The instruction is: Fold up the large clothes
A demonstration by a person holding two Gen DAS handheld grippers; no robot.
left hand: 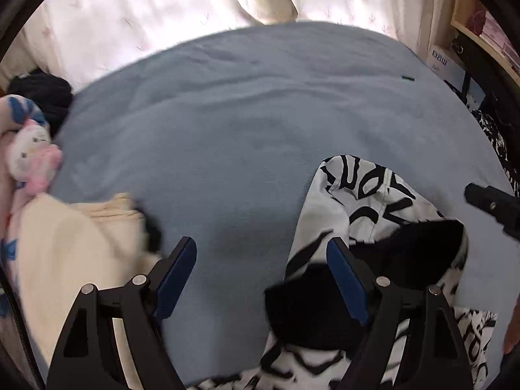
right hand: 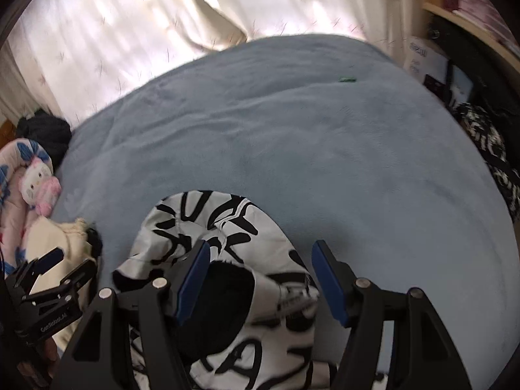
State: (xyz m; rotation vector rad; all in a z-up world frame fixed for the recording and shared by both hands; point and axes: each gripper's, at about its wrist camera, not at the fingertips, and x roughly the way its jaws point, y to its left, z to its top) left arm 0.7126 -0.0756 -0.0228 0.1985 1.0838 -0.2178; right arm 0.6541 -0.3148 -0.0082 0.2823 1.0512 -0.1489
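Right wrist view has the black-and-white printed garment bunched on the blue-grey fleece blanket, right under the right gripper, so that hand is nearer. Its jaws stand apart with nothing pinched; the left blue pad sits over the garment's dark lining. From the left wrist view, the left gripper is spread too, mostly over bare blanket, with the garment off to its right. The heap runs roughly away from both cameras. It looks like thin, slick, floppy fabric on fuzzy plush, so it'll probably slide easily.
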